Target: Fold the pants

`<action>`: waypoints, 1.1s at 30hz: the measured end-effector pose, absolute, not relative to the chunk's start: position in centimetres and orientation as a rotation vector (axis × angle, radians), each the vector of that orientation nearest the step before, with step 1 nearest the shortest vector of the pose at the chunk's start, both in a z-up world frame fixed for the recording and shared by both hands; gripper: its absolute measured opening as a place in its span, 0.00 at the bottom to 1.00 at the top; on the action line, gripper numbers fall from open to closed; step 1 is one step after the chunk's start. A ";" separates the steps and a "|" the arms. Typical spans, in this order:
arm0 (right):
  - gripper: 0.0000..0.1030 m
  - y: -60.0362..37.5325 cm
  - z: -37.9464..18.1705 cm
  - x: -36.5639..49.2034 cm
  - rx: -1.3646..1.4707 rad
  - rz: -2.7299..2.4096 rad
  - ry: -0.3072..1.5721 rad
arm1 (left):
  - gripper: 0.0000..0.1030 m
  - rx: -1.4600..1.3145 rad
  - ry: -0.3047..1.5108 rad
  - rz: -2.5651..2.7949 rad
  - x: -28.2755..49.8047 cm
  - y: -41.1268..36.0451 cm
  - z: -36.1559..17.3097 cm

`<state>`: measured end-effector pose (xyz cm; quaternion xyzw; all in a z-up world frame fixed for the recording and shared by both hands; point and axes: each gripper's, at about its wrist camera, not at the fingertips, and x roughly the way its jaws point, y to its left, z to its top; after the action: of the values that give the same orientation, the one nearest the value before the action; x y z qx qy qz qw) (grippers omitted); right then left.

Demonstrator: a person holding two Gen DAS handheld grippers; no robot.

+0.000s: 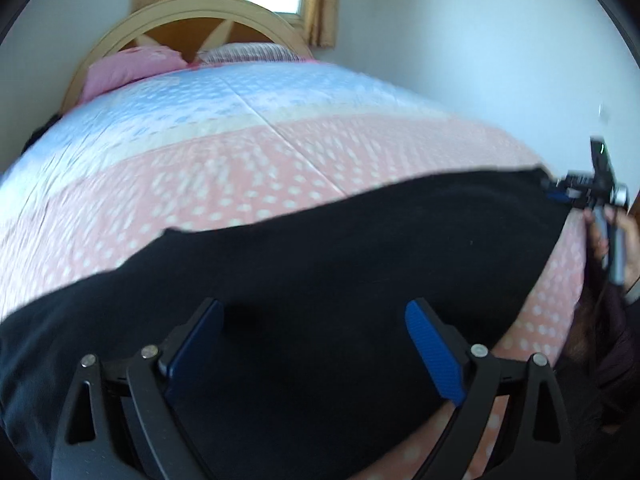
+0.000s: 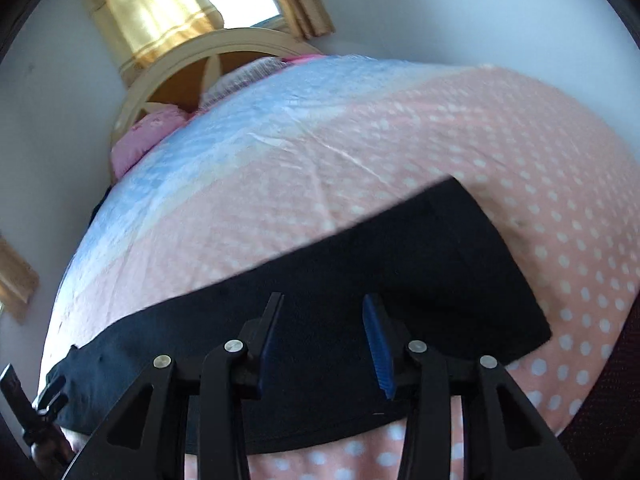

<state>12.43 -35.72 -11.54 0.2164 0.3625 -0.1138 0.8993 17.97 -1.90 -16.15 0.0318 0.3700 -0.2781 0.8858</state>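
Black pants (image 1: 320, 264) lie flat in a long band across the near part of the bed; they also show in the right wrist view (image 2: 400, 264), with one end at the right. My left gripper (image 1: 316, 312) is open, its blue-padded fingers spread over the pants with nothing between them. My right gripper (image 2: 324, 308) is open above the pants, empty. In the left wrist view the right gripper (image 1: 560, 190) shows at the pants' far right end. In the right wrist view the left gripper (image 2: 52, 396) shows at the pants' left end.
The bed has a pink polka-dot and light blue cover (image 1: 240, 152). A pink pillow (image 1: 132, 68) and a wooden headboard (image 1: 200, 12) stand at the far end. Gold curtains (image 2: 148, 12) hang by a window. White walls surround the bed.
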 end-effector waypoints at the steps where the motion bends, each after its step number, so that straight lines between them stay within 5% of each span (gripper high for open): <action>1: 0.41 -34.5 -11.0 13.4 0.429 -0.200 0.757 | 0.93 0.042 0.757 -0.578 17.9 -0.8 -15.8; 8: 0.40 -19.9 -8.9 23.6 0.352 0.224 0.859 | 0.93 0.032 0.774 -0.455 19.5 3.7 -16.1; 20: 0.39 -0.7 -15.6 35.1 0.435 0.557 1.154 | 0.97 0.086 0.730 -0.401 18.2 5.6 -16.1; 22: 0.30 0.6 -16.8 36.5 0.463 0.570 1.201 | 1.00 0.074 0.749 -0.377 19.1 6.7 -16.6; 26: 0.28 2.3 -18.5 38.0 0.531 0.587 1.276 | 1.00 -0.043 0.795 -0.375 20.3 8.5 -17.6; 28: 0.17 2.8 -19.6 38.3 0.577 0.618 1.320 | 1.00 -0.049 0.794 -0.371 20.4 8.4 -17.8; 33: 0.06 3.1 -18.6 37.1 0.585 0.584 1.259 | 1.00 0.025 0.793 -0.347 20.1 7.4 -18.1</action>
<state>37.09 3.12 -18.56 0.2655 0.5718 0.2651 0.7296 20.06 7.36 -18.06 0.0120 0.3841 -0.1679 0.9078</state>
